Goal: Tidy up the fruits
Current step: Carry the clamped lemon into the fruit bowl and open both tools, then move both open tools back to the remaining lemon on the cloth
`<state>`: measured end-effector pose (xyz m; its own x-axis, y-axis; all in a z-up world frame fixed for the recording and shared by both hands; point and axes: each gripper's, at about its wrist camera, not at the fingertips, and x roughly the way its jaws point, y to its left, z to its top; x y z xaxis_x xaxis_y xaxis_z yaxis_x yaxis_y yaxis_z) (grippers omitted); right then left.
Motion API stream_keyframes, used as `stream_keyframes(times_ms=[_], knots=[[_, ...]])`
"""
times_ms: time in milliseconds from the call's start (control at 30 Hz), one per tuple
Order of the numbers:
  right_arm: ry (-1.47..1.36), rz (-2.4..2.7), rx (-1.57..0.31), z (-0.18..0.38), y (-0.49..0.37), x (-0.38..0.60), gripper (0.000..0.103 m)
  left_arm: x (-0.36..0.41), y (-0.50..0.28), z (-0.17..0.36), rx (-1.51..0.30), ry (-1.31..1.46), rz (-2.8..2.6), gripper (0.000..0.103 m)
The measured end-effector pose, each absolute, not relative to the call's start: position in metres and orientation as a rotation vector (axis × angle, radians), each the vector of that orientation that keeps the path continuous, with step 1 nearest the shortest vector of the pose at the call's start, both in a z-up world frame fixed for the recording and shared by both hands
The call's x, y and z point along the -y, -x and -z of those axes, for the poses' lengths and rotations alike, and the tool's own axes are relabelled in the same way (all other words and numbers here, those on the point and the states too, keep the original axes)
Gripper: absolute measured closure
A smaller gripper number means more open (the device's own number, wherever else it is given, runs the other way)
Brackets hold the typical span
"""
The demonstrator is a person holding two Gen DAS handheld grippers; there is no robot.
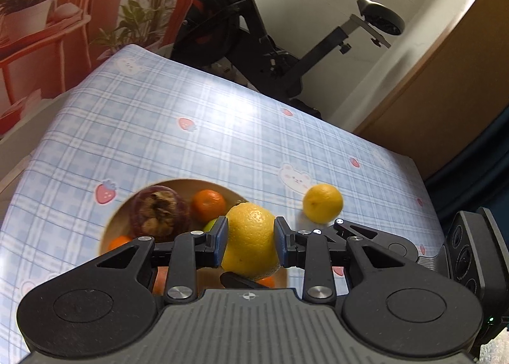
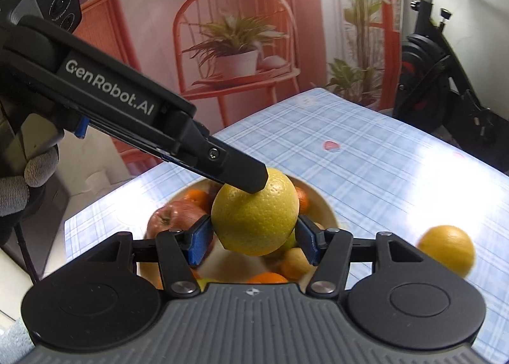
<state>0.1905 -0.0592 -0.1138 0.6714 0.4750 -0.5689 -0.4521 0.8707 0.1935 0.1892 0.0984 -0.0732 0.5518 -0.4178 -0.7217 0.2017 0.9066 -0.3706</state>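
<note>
A large yellow orange (image 1: 251, 241) is held above a beige bowl (image 1: 109, 230) of fruit. My left gripper (image 1: 251, 240) is shut on it. In the right wrist view the same orange (image 2: 254, 214) sits between my right gripper's (image 2: 254, 236) blue pads (image 2: 198, 244), which press both its sides, while the left gripper's finger (image 2: 241, 173) touches its top. The bowl (image 2: 324, 208) holds a red apple (image 2: 173, 217), tangerines (image 1: 208, 205), a dark purple fruit (image 1: 157, 213) and others. A second yellow orange (image 1: 323, 203) lies on the table right of the bowl; it also shows in the right wrist view (image 2: 447, 249).
The table has a blue plaid cloth (image 1: 191, 128) with strawberry and bear prints. An exercise bike (image 1: 254, 33) stands behind the table's far edge. A printed backdrop with plants and a chair (image 2: 235, 46) hangs at the left. A gloved hand (image 2: 19, 186) holds the left gripper.
</note>
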Motion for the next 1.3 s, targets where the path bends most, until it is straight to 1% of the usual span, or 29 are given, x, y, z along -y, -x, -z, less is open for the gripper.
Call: stream_keyframes(times_ms=[400,600,800,1000,1067,1133,1300], knots=[[0.031,-0.566,-0.692,0.120,-0.221,0.029,0.043,-0.131,-0.195,0.083,-0.901,0.328,0.307,0.070],[0.021,-0.572,-0.697,0.119,-0.220,0.035,0.042,-0.127,-0.197,0.085,-0.906,0.312,0.302,0.070],[0.056,-0.582,-0.682,0.116,-0.213,0.033,0.042,-0.124,-0.201,0.086,-0.906,0.283,0.266,0.070],[0.004,-0.571,-0.656,0.114,-0.198,0.048,0.042,-0.125,-0.201,0.090,-0.916,0.249,0.215,0.071],[-0.018,-0.561,-0.645,0.112,-0.191,0.057,0.042,-0.126,-0.200,0.092,-0.927,0.247,0.205,0.074],[-0.038,-0.543,-0.631,0.110,-0.184,0.067,0.042,-0.127,-0.198,0.092,-0.932,0.249,0.210,0.075],[-0.088,-0.473,-0.600,0.109,-0.174,0.094,0.042,-0.121,-0.194,0.083,-0.890,0.243,0.212,0.075]])
